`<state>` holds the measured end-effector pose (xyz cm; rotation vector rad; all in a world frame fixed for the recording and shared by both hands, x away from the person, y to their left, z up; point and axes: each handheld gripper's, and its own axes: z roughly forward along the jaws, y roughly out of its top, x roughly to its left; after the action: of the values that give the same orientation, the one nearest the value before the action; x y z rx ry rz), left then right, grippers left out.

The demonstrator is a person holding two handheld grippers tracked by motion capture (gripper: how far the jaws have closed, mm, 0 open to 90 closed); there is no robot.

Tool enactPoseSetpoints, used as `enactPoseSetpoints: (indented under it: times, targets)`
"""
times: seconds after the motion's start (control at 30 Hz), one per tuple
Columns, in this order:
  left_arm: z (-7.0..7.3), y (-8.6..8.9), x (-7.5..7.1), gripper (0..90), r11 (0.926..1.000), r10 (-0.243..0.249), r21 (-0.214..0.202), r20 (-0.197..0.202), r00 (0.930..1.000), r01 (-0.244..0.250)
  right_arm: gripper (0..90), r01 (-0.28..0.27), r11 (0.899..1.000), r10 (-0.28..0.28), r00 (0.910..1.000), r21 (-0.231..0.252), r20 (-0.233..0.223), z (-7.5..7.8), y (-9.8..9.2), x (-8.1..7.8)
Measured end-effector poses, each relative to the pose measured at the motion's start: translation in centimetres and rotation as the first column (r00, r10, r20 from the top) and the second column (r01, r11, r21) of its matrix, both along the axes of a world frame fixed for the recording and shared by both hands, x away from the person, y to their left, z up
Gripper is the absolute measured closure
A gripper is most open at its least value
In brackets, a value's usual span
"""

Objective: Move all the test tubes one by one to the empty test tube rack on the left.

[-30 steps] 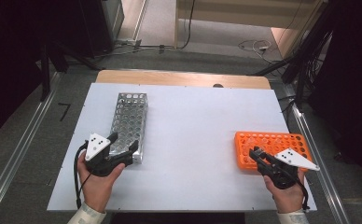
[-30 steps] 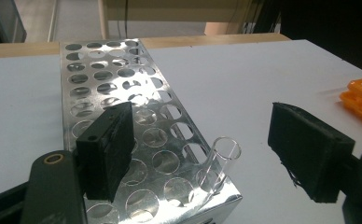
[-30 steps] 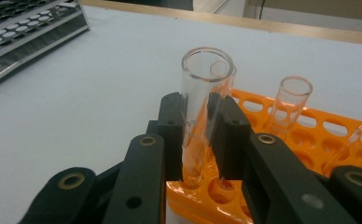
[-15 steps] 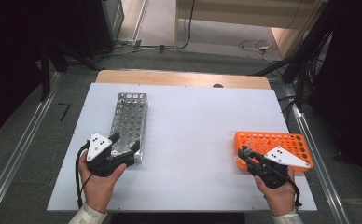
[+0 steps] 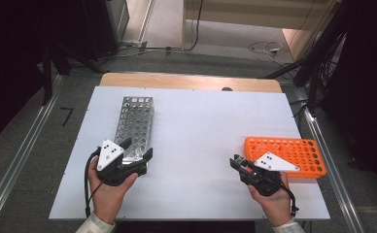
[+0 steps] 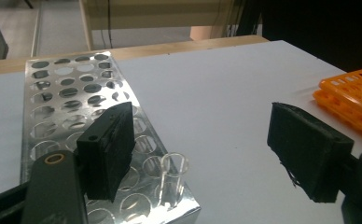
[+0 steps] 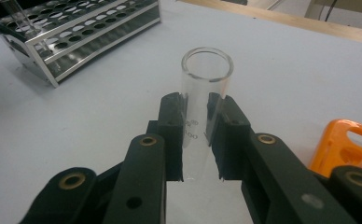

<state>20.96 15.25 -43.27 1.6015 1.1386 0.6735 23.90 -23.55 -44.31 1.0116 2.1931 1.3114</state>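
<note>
My right gripper (image 7: 197, 102) is shut on a clear glass test tube (image 7: 203, 88), held upright with its open mouth above the pads. In the high view this gripper (image 5: 236, 161) hovers over the white table just left of the orange rack (image 5: 293, 151). My left gripper (image 5: 139, 148) stands open at the near end of the metal rack (image 5: 135, 121). Between its wide jaws (image 6: 202, 116), another clear tube (image 6: 174, 179) stands in a near-corner hole of the metal rack (image 6: 67, 93), untouched by either pad.
The white table (image 5: 201, 121) has open surface between the two racks. The orange rack (image 7: 342, 144) lies close on my right gripper's right; the metal rack (image 7: 76, 28) sits across the table from it. A wooden edge (image 5: 186, 80) runs along the far side.
My right gripper has moved left, away from the orange rack and toward the table's middle, carrying the tube. The left gripper has stayed put by the metal rack.
</note>
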Motion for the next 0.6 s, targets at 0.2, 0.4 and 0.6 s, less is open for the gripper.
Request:
enactPoseSetpoints:
  times: [0.2,0.4,0.6]
  targets:
    - [0.0,-1.2,-0.2,23.5,0.9990,-0.042,0.013,0.000,0.9991,0.042,73.1,-0.031,0.999,0.031,0.9995,-0.009,-0.005,-0.2,1.2,0.0]
    - [0.1,-2.0,-0.4,23.6,0.9976,-0.068,0.015,0.000,0.9977,0.068,73.1,-0.065,0.998,0.065,0.9979,-0.019,-0.008,-0.4,2.7,0.0]
    - [0.0,-2.9,-0.4,24.1,0.9947,-0.100,0.022,-0.006,0.9950,0.100,73.1,-0.092,0.995,0.092,0.9957,-0.024,-0.012,-0.6,4.1,0.1]
